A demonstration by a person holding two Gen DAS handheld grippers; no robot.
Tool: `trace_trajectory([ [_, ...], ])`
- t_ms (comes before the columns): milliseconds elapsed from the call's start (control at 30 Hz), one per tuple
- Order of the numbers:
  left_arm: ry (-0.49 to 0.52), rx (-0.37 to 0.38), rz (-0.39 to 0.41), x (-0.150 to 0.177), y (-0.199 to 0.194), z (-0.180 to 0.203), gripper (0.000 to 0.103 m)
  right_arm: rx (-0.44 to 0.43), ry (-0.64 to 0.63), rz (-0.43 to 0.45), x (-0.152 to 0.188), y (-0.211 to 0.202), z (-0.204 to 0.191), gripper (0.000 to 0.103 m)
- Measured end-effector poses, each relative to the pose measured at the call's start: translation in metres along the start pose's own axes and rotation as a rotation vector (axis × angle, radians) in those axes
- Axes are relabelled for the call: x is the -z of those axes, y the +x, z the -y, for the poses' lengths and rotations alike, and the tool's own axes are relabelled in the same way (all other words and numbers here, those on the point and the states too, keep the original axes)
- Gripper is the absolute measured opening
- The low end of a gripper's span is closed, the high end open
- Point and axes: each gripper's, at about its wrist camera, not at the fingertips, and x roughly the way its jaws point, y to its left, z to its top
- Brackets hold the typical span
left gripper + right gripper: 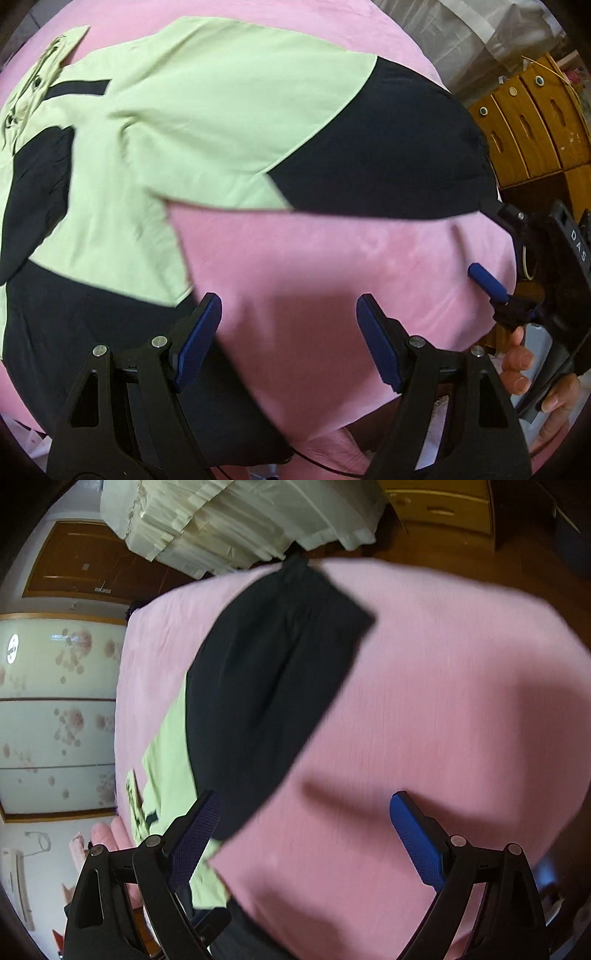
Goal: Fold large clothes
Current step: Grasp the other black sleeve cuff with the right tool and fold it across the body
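Jacket (192, 147) lies spread ahead-left of the open left gripper (288, 339).

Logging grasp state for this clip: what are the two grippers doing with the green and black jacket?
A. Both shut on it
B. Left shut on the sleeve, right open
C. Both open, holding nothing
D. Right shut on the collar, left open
C: the left gripper and right gripper both show spread jaws with only pink sheet between them; the jacket lies flat.

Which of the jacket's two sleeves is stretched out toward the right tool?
The sleeve with the long black end, reaching out across the pink sheet; the other sleeve lies bunched by the body.
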Motion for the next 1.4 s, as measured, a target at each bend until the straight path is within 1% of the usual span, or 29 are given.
trace_trajectory([
  [67, -0.001, 0.003, -0.002, -0.006, 0.002, 0.002, 0.073, -0.015, 0.006, 0.009, -0.016, 0.001, 0.001, 0.094],
  [200, 0.005, -0.03, -0.023, -0.022, 0.007, 0.011, 0.073, -0.034, 0.0, 0.039, -0.039, 0.004, -0.003, 0.093],
  [300, -0.006, -0.045, -0.039, -0.031, 0.012, 0.01, 0.073, -0.036, -0.001, 0.06, -0.049, 0.006, -0.009, 0.085],
  [367, -0.018, -0.052, -0.044, -0.036, 0.014, 0.006, 0.073, -0.033, 0.009, 0.075, -0.058, 0.007, -0.007, 0.076],
  [400, -0.028, -0.058, -0.047, -0.039, 0.016, 0.006, 0.073, -0.033, 0.015, 0.08, -0.062, 0.006, -0.006, 0.074],
  [467, -0.05, -0.062, -0.053, -0.044, 0.02, 0.005, 0.073, -0.031, 0.02, 0.089, -0.072, -0.009, 0.017, 0.06],
  [500, -0.061, -0.062, -0.057, -0.046, 0.022, 0.004, 0.073, -0.03, 0.023, 0.091, -0.071, -0.016, 0.025, 0.058],
  [533, -0.071, -0.062, -0.062, -0.048, 0.023, 0.004, 0.073, -0.036, 0.035, 0.09, -0.072, -0.016, 0.029, 0.051],
  [567, -0.077, -0.061, -0.065, -0.049, 0.023, 0.003, 0.073, -0.051, 0.055, 0.092, -0.073, -0.018, 0.034, 0.037],
  [600, -0.085, -0.058, -0.072, -0.05, 0.023, 0.002, 0.073, -0.067, 0.07, 0.1, -0.074, -0.02, 0.042, 0.029],
  [633, -0.093, -0.053, -0.079, -0.05, 0.024, 0.001, 0.073, -0.086, 0.083, 0.103, -0.077, -0.016, 0.049, 0.018],
  [667, -0.097, -0.047, -0.085, -0.05, 0.025, 0.001, 0.073, -0.123, 0.093, 0.098, -0.077, -0.018, 0.051, 0.012],
  [733, -0.098, -0.047, -0.094, -0.052, 0.029, 0.001, 0.073, -0.135, 0.089, 0.108, -0.078, -0.018, 0.059, 0.011],
  [833, -0.107, -0.045, -0.102, -0.051, 0.029, -0.005, 0.073, -0.12, 0.072, 0.142, -0.074, -0.023, 0.057, 0.011],
  [867, -0.113, -0.041, -0.103, -0.056, 0.031, -0.006, 0.073, -0.122, 0.073, 0.16, -0.069, -0.028, 0.054, 0.01],
  [933, -0.128, -0.023, -0.107, -0.045, 0.025, -0.02, 0.073, -0.112, 0.067, 0.195, -0.062, -0.032, 0.043, 0.01],
  [1033, -0.158, -0.009, -0.109, -0.04, 0.017, -0.033, 0.073, -0.106, 0.044, 0.238, -0.053, -0.043, 0.025, 0.01],
  [1100, -0.178, -0.01, -0.09, -0.035, 0.007, -0.045, 0.073, -0.098, -0.008, 0.276, -0.047, -0.055, 0.007, 0.01],
  [1167, -0.212, -0.027, -0.057, -0.024, -0.005, -0.062, 0.073, -0.098, -0.095, 0.327, -0.036, -0.072, -0.02, 0.01],
  [1267, -0.288, -0.033, 0.003, 0.005, -0.025, -0.101, 0.073, -0.102, -0.203, 0.385, -0.018, -0.092, -0.059, 0.01],
  [1333, -0.309, -0.021, 0.016, 0.019, -0.032, -0.128, 0.073, -0.114, -0.268, 0.421, 0.0, -0.105, -0.089, 0.01],
  [1400, -0.307, -0.018, 0.04, 0.041, -0.04, -0.164, 0.073, -0.138, -0.329, 0.46, 0.023, -0.116, -0.123, 0.01],
])
